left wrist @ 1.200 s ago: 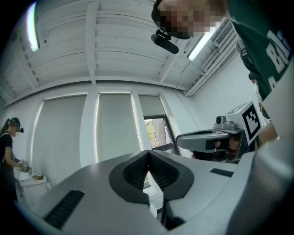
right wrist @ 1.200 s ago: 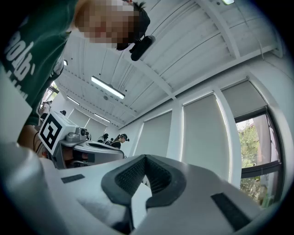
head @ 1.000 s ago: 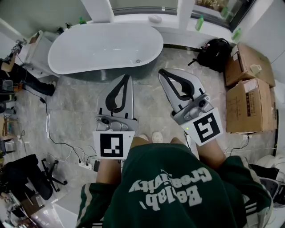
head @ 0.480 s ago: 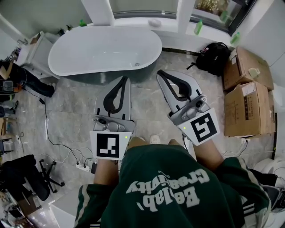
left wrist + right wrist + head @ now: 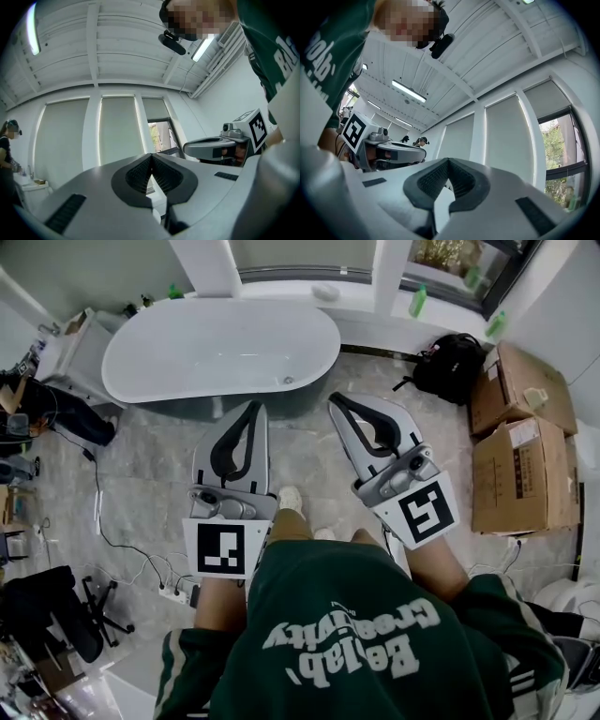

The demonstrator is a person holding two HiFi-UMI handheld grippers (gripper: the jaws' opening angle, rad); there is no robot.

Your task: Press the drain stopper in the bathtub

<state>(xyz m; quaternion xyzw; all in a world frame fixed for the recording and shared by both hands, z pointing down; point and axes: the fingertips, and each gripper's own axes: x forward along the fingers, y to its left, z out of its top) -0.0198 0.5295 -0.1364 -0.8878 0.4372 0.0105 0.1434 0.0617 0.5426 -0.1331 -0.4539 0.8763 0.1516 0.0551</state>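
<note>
The white oval bathtub (image 5: 150, 367) stands on the floor ahead of me in the head view. Its small round drain stopper (image 5: 289, 381) sits in the basin near the right end. My left gripper (image 5: 255, 406) and right gripper (image 5: 335, 397) are held side by side above the marble floor, short of the tub, with nothing in either. Both point upward and forward. In the left gripper view the left gripper (image 5: 151, 154) has its jaws meeting at the tips; the right gripper (image 5: 448, 160) shows the same in its own view. Neither gripper view shows the tub.
A black backpack (image 5: 453, 367) and cardboard boxes (image 5: 520, 442) lie to the right of the tub. A white cabinet (image 5: 70, 357) and a person (image 5: 47, 409) are at the left. Cables and a power strip (image 5: 178, 592) run across the floor at lower left.
The person has stepped forward; a shoe now shows between the grippers. Both grippers have drifted slightly left and closer to the tub. Both stay shut.
</note>
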